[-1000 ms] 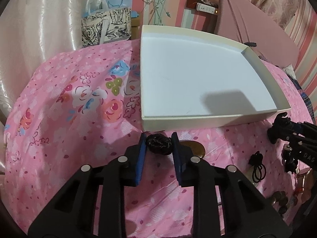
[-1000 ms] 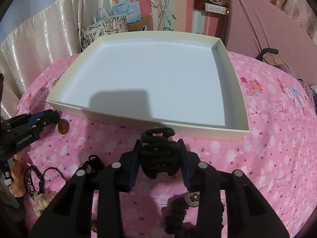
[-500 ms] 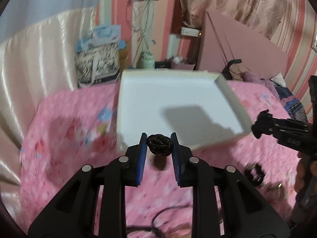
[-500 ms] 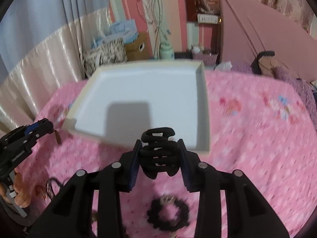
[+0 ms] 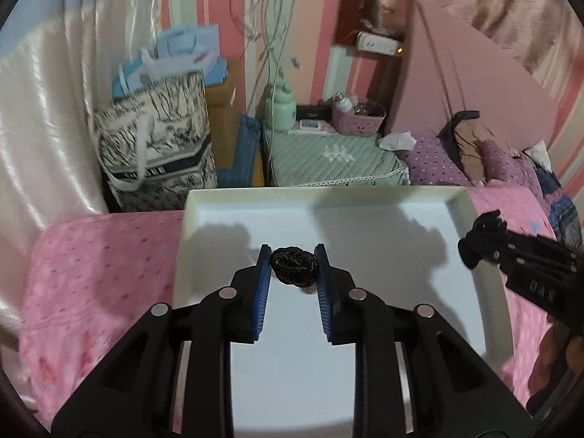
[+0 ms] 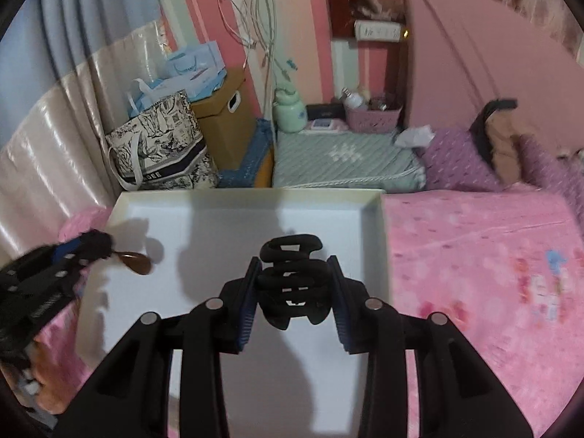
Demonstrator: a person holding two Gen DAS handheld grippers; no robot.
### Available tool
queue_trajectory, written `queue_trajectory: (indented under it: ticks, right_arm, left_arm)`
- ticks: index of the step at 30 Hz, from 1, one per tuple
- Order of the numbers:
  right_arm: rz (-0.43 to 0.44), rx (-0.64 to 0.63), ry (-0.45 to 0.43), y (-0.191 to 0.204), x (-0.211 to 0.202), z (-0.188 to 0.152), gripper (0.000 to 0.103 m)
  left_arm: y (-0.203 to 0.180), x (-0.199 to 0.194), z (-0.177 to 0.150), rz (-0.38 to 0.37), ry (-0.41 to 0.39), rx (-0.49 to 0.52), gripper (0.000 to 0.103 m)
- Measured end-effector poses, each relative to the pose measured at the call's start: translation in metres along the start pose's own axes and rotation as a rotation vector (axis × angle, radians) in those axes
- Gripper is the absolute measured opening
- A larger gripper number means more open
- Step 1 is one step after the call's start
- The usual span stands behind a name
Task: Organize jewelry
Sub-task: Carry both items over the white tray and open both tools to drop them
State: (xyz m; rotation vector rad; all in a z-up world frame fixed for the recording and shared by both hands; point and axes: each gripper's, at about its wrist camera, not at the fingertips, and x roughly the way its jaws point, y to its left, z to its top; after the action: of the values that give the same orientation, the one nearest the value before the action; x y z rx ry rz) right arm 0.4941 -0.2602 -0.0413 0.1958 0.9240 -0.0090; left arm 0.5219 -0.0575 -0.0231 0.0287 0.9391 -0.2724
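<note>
You've got your left gripper (image 5: 293,269) pinching a dark knotted hair tie (image 5: 294,267) and your right gripper (image 6: 292,284) clamped on a black claw clip (image 6: 291,284), tray's (image 5: 463,211) far rim at 12 o'clock.

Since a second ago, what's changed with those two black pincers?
Both carried their loads up off the pink bedspread and forward over the white tray. Unchanged: left gripper clamps the dark knotted piece, right gripper the black hair claw; tray empty.
</note>
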Motion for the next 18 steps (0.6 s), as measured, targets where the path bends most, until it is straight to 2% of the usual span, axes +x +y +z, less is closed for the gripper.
queue_trajectory:
  ticks: [3, 7, 10, 16, 18]
  right_arm:
    - [-0.019, -0.008, 0.009, 0.01, 0.023, 0.006, 0.036]
    - [-0.023, 0.0, 0.003, 0.019, 0.039, 0.015, 0.036]
    - [-0.044, -0.034, -0.007, 0.031, 0.047, 0.02, 0.036]
    - [-0.061, -0.057, 0.0, 0.042, 0.064, 0.019, 0.036]
    - [-0.069, -0.078, -0.006, 0.045, 0.066, 0.019, 0.037]
  left_arm:
    - [0.002, 0.022, 0.008, 0.03, 0.002, -0.009, 0.023]
    - [0.005, 0.029, 0.015, 0.028, -0.016, -0.011, 0.023]
    - [0.006, 0.033, 0.017, 0.07, -0.023, 0.0, 0.023]
    - [0.011, 0.053, 0.01, 0.118, 0.013, 0.001, 0.023]
    - [0.013, 0.058, 0.01, 0.113, 0.03, -0.012, 0.023]
